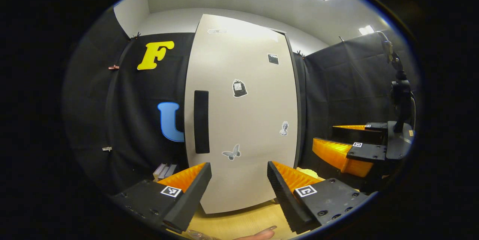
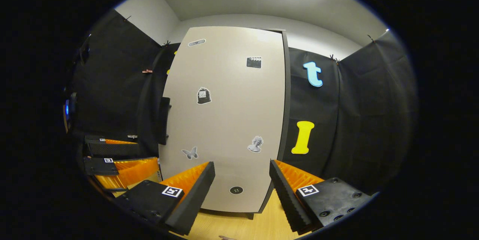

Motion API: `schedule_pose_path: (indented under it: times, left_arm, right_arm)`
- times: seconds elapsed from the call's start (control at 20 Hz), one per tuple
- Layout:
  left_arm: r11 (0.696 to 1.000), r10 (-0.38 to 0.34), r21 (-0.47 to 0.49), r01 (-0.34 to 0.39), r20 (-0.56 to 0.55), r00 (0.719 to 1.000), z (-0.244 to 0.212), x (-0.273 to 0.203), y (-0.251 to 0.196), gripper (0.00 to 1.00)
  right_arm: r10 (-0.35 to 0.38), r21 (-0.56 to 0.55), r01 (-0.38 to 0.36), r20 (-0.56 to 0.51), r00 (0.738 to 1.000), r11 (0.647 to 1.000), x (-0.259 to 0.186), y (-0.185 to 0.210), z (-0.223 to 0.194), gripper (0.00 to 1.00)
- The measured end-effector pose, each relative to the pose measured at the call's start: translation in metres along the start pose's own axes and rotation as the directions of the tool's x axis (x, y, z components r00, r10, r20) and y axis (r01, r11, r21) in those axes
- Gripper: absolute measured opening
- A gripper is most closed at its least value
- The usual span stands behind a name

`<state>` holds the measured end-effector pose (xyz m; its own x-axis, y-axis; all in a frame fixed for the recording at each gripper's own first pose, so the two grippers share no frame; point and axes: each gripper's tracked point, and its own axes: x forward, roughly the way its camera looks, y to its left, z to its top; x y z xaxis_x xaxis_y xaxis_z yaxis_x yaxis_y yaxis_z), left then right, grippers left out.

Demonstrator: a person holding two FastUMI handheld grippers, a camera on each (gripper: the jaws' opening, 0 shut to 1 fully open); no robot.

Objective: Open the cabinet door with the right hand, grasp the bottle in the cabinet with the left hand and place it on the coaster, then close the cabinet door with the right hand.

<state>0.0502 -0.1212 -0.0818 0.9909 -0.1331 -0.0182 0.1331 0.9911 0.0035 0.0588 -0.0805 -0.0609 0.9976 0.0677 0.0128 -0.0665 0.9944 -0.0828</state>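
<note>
A tall beige cabinet (image 1: 247, 120) stands on the wooden table with its door shut, so whatever is inside is hidden. A black vertical handle (image 1: 201, 121) sits at the door's left edge, and several stickers dot the door. My left gripper (image 1: 239, 191) is open in front of the door's lower part, with nothing between its fingers. The right gripper (image 1: 351, 150) shows farther off at the right, also open. In the right gripper view the same door (image 2: 228, 120) faces me with its handle (image 2: 163, 120) seen edge-on. My right gripper (image 2: 242, 191) is open and empty, and the left gripper (image 2: 116, 161) is at the lower left.
The light wooden table (image 1: 243, 221) runs under the cabinet. A pale yellowish object (image 1: 308, 172) peeks out behind my left gripper's right finger. Grey metal pieces (image 1: 164, 171) lie left of the cabinet. A black camera stand (image 1: 400, 98) rises at the right. A person's fingertip (image 1: 262, 234) shows at the bottom.
</note>
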Motion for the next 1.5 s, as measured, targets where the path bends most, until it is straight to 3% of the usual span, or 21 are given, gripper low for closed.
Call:
schedule_pose_path:
  times: [0.85, 1.5]
  left_arm:
    - [1.0, 0.027, -0.015, -0.027, 0.009, 1.0, 0.003, -0.003, 0.008, 0.95]
    - [1.0, 0.012, -0.013, -0.011, 0.013, 1.0, 0.003, 0.0, 0.004, 0.95]
  right_arm:
    - [0.009, -0.008, -0.01, -0.041, 0.999, 1.0, -0.009, 0.008, -0.01, 0.96]
    - [-0.044, 0.036, 0.047, -0.066, 0.997, 0.998, -0.01, -0.002, -0.014, 0.98]
